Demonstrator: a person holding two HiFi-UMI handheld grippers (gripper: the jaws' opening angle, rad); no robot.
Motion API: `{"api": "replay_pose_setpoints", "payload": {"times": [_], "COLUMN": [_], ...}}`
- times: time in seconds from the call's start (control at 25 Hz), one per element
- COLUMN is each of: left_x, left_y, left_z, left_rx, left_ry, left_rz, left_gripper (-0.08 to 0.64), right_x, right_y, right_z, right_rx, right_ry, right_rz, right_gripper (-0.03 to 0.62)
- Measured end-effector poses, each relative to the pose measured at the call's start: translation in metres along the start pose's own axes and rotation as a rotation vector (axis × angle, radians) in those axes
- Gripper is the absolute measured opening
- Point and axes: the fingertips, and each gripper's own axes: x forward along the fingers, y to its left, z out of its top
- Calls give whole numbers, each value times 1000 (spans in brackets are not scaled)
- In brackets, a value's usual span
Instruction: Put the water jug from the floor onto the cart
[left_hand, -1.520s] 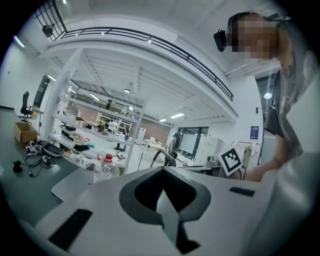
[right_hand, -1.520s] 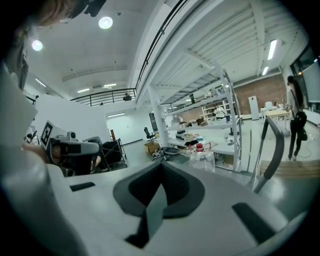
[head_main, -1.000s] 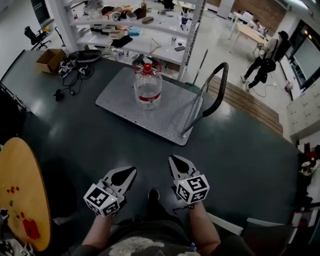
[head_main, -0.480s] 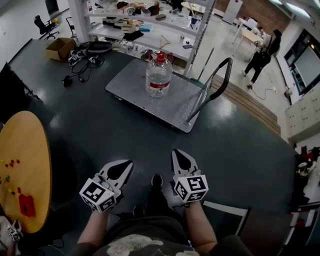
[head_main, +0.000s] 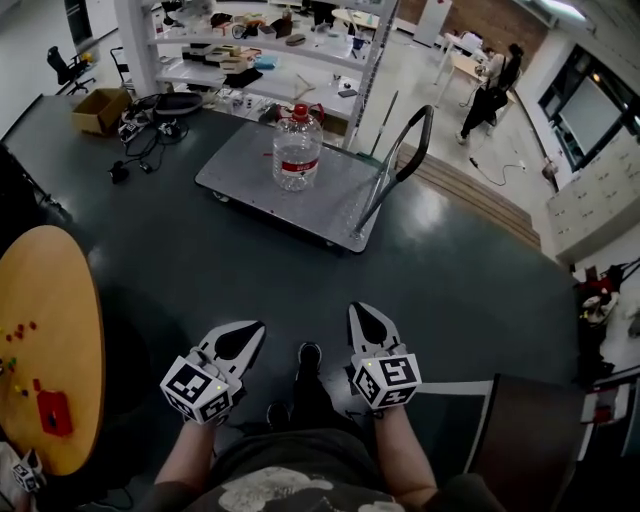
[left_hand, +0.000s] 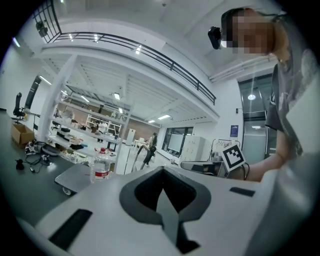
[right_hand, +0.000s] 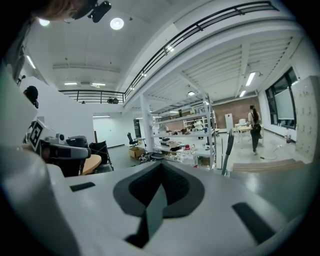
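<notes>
**Change since earlier frames.** The water jug (head_main: 297, 148) stands upright on the cart (head_main: 240, 172), as it did a second ago. Both now look smaller and sit higher in the head view. More dark floor (head_main: 200, 270) lies between them and the grippers. A dark panel (head_main: 530, 430), perhaps a chair back, has come in at the lower right.

**Surface and room.**
- The cart is a grey flat platform in the upper centre, with its black handle (head_main: 405, 160) rising at its right end.
- The jug is clear with a red cap and red label, and stands near the platform's middle.
- White shelving (head_main: 250, 50) loaded with small items runs along the top.
- A cardboard box (head_main: 98, 108) and a tangle of cables (head_main: 140, 140) lie at the upper left.
- A round wooden table (head_main: 50, 330) fills the left edge.
- A person (head_main: 495, 85) stands far off at the upper right.

**Hands.**
- The left gripper (head_main: 250, 335) and right gripper (head_main: 362, 315) are held side by side at the bottom centre, pointing up-frame toward the cart and well apart from it.
- A dark shoe (head_main: 308, 357) shows between them.
- Each pair of jaws is pressed together with nothing held.
</notes>
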Motion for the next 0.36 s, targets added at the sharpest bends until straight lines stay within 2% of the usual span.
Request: {"api": "replay_pose_setpoints", "payload": {"times": [0.36], "left_x": [-14], "left_y": [-18], "left_z": [-9], "left_rx": [0], "left_ry": [3], "left_rz": [-7], "left_gripper": [2], "right_x": [-26], "right_y": [17], "right_z": [-10], "right_rx": [-22], "right_ry": [15], "right_rz": [-8], "right_gripper": [-11]}}
